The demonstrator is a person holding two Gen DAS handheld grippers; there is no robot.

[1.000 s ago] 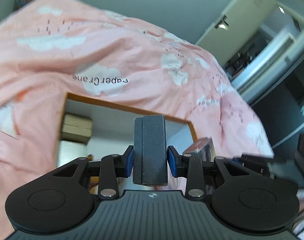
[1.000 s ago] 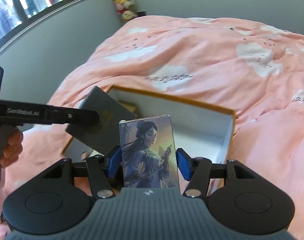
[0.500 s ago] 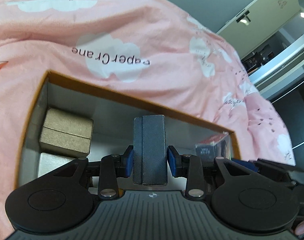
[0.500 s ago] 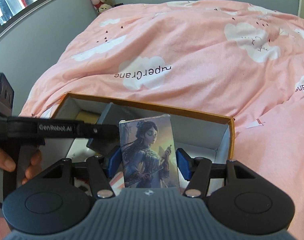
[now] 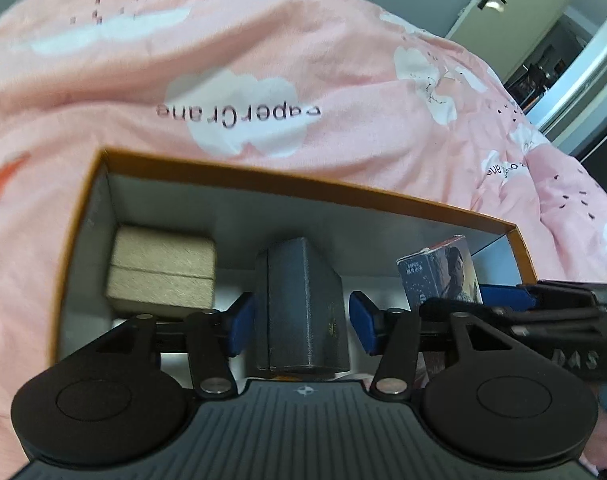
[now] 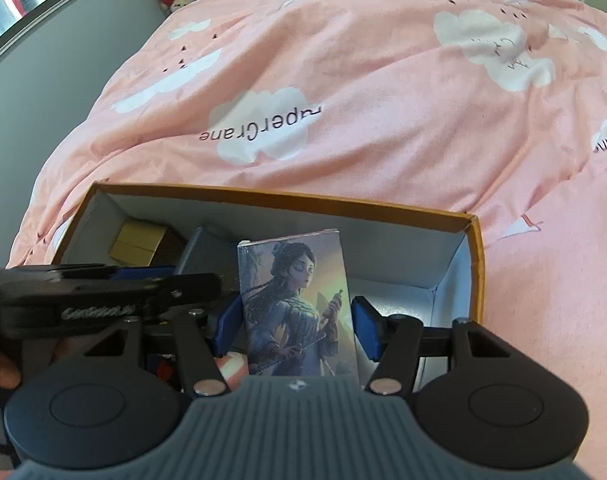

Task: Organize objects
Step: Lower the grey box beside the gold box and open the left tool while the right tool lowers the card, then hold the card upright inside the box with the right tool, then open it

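Standing upright inside the orange-rimmed cardboard box [image 5: 287, 188], a dark grey textured case [image 5: 301, 308] sits between the blue pads of the left hand-held gripper [image 5: 301, 322]; the pads are spread, with a clear gap on the right side and a thin one on the left, so the gripper is open and not clamping it. To the case's left, against the box's far left corner, lies a tan kraft box [image 5: 161, 270], apart from the case. To its right, an illustrated card pack [image 6: 299, 304] showing a dark-haired woman stands in the box between the pads of the right hand-held gripper [image 6: 297, 326]. Those pads are also parted, with gaps visible on both sides of the pack, so this gripper is open too. In the right wrist view the left gripper crosses in from the left, just beside the pack, with the grey case and kraft box behind it. The cardboard box rests on a bed covered by a pink duvet [image 6: 343, 80] printed with white clouds and "PaperCrane" lettering.
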